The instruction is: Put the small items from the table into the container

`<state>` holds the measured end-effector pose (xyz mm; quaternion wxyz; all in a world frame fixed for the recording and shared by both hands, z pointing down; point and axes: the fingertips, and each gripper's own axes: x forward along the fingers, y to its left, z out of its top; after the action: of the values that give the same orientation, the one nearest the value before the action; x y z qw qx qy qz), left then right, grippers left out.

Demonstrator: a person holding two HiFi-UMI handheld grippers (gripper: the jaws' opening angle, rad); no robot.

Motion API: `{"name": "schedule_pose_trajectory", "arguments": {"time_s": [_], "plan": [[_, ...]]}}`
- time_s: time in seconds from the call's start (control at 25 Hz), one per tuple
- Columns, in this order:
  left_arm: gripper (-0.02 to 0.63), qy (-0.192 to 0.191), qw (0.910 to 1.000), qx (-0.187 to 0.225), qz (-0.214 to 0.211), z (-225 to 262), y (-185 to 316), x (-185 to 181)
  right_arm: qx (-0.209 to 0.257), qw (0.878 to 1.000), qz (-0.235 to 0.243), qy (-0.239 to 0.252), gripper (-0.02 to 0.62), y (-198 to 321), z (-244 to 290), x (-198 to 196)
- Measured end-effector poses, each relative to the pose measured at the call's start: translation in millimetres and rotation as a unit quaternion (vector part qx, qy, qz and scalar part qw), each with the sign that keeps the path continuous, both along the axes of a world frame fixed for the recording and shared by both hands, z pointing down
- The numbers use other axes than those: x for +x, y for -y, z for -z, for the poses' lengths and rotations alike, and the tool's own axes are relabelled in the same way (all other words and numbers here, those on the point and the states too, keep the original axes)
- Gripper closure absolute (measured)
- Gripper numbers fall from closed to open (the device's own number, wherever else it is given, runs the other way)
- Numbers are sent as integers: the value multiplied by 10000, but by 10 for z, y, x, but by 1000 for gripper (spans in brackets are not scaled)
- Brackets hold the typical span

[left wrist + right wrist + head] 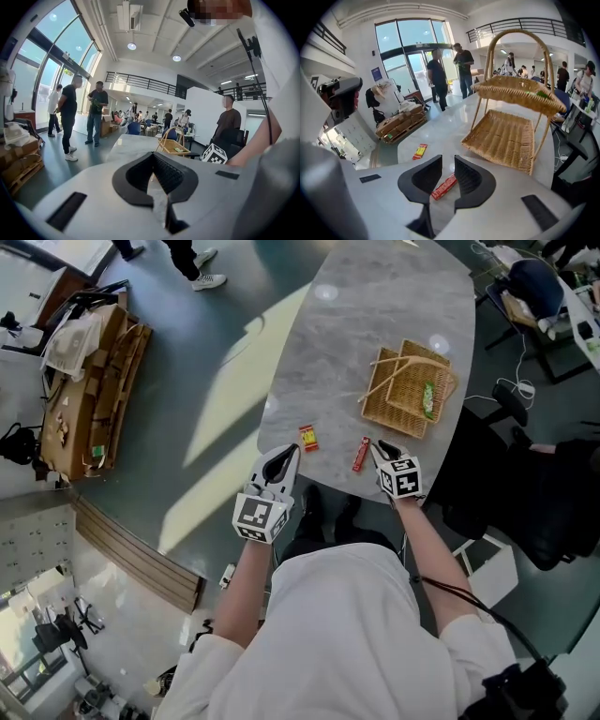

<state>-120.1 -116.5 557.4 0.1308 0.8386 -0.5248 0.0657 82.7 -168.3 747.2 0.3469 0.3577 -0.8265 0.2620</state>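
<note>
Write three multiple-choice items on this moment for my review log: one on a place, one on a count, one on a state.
1. Where is the green packet?
A. On the floor
B. In the wicker basket
C. On the black chair

2. How many packets lie on the table outside the basket?
A. One
B. Two
C. Four

3. How do the jaws of the right claw stand?
A. Apart, gripping nothing
B. Clamped on a packet
C. Clamped on the basket's handle

Key:
1 B: the head view shows it lying on the basket's weave.
2 B: only the red-and-yellow packet and the red stick packet lie there.
3 A: the right gripper view shows a clear gap between the jaws, with the red stick packet lying on the table beyond it.
</note>
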Motion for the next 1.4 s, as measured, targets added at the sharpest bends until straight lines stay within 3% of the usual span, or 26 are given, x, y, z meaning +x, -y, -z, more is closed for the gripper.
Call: {"name": "schedule_pose_trajectory", "arguments": {"time_s": [0.44,0.68,0.92,1.12,1.2,1.4], "plan": [[598,-9,9980,-562,287,-490,-323,-420,-870,9939,167,-653,499,-356,-1030,-262],[598,-29,9968,-683,403,-582,-432,-533,-1153,9885,-102,-971,446,-418,-1357,-273],[598,-34,9959,-743,512,-644,-488,-666,-1060,9863,-443,-1182,439,-354,-1420,-303],[598,-55,9955,-784,533,-683,-506,-701,-1295,9810,-956,-1085,436,-344,-1406,-326],[598,-60,9955,-789,530,-691,-507,-717,-1478,9777,-1092,-1015,379,-364,-1425,-342],[598,-86,9955,-792,523,-690,-495,-724,-1504,9755,-1062,-1204,368,-384,-1472,-303]]}}
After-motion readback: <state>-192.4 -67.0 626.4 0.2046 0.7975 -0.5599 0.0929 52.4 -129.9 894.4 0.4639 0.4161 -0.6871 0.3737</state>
